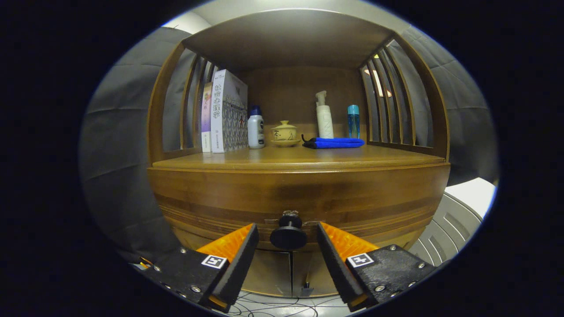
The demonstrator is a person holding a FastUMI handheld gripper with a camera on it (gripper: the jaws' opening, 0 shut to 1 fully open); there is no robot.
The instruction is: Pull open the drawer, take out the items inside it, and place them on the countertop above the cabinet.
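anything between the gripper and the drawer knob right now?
Nothing visible. The gripper is open, and the drawer knob sits in the gap between its fingers with space on both sides, neither finger touching it. The drawer front behind the knob is shut and bare.
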